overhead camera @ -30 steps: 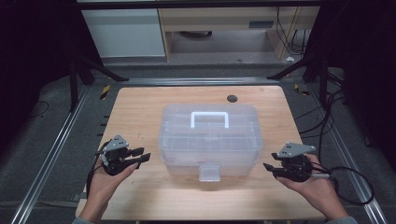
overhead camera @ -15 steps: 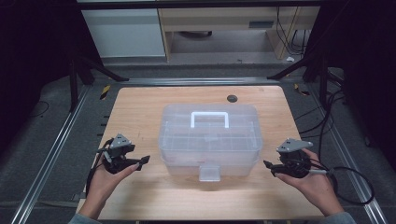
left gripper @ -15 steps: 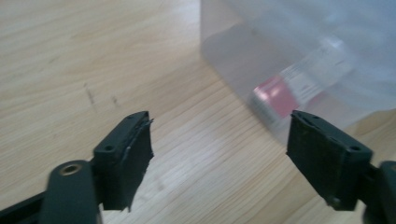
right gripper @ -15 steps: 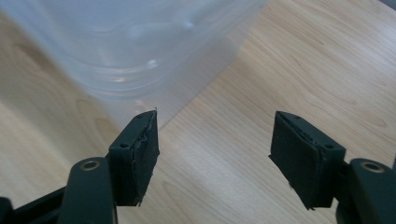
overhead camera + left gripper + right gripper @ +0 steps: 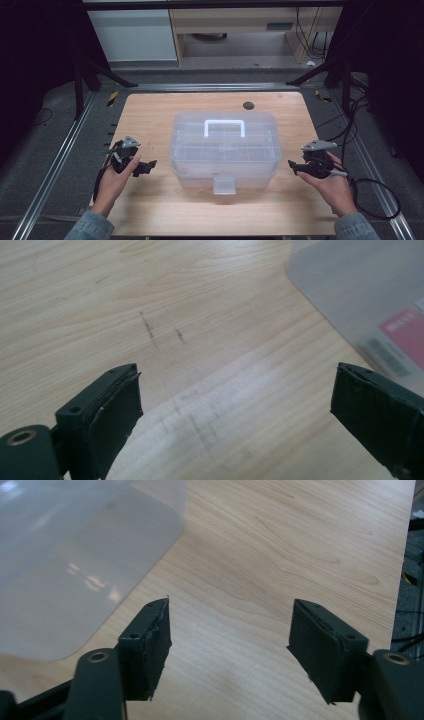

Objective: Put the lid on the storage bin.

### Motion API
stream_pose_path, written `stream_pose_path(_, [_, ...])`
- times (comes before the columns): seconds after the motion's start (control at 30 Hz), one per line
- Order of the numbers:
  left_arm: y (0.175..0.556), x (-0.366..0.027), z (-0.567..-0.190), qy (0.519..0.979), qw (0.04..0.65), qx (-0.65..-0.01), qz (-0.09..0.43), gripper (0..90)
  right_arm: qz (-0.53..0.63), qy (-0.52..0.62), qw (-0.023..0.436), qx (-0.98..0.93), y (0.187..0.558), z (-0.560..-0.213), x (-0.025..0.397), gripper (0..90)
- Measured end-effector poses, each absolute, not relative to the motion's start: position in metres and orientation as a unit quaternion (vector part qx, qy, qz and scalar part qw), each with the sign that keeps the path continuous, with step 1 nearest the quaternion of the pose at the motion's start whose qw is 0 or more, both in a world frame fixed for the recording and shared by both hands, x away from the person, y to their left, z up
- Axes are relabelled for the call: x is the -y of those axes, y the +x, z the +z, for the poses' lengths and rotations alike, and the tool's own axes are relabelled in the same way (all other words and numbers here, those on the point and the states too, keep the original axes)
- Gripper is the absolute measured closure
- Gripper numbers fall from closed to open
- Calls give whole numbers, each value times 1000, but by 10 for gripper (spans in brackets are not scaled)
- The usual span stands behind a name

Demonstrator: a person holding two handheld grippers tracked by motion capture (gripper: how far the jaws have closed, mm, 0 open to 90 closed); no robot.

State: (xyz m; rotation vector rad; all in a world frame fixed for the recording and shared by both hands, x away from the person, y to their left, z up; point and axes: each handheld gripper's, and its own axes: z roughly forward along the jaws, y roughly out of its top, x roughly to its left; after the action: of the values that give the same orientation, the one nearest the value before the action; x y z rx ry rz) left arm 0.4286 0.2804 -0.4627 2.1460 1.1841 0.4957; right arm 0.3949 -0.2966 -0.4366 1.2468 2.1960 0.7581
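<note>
Clear plastic box (image 5: 225, 150) with white handle (image 5: 224, 128) sits mid-bench (image 5: 150, 110). Left tool (image 5: 146, 166) hovers just beside its left side, right tool (image 5: 295, 167) beside its right, both hand-held, apart from it.

No legible text is showing in any view. In the left gripper view, a red label (image 5: 406, 332) is sitting on the clear box (image 5: 360, 285); it is carrying white lettering that is blurring beyond reading. Just beside it, a grey patch (image 5: 382, 352) with dark marks, possibly a barcode, is also staying unreadable. In the high view, the box (image 5: 225, 150), its white handle (image 5: 224, 128) and the desk (image 5: 150, 115) are showing no markings that can be read. The desk surface in the right gripper view is bearing only wood grain.
</note>
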Motion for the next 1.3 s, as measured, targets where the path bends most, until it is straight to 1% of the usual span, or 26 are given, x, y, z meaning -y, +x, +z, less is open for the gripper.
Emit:
stream_pose_path(0.07, [436,-282,-467,815,307,-451,195,55,265,471,237,-807,405,-442,299,259])
stream_pose_path(0.13, [441,-283,-473,814,298,-456,204,57,258,478,236,-806,413,-448,302,259])
stream_pose_path(0.23, [448,-283,-482,815,285,-462,204,58,251,489,243,-799,423,-455,306,255])
stream_pose_path(0.3, [453,-282,-487,813,281,-468,201,58,248,502,246,-792,432,-461,309,246])
stream_pose_path(0.43, [460,-282,-492,809,278,-471,214,62,259,524,241,-775,447,-468,314,242])
stream_pose_path(0.6, [468,-285,-498,798,288,-488,206,62,263,545,256,-754,461,-474,318,244])
stream_pose_path(0.7, [472,-285,-503,800,275,-488,214,62,268,556,271,-738,468,-478,320,246])
stream_pose_path(0.97, [479,-289,-509,789,295,-498,207,49,272,574,267,-724,479,-485,323,197])
stream_pose_path(1.3, [483,-290,-514,781,321,-496,202,26,274,577,266,-722,483,-490,321,165])
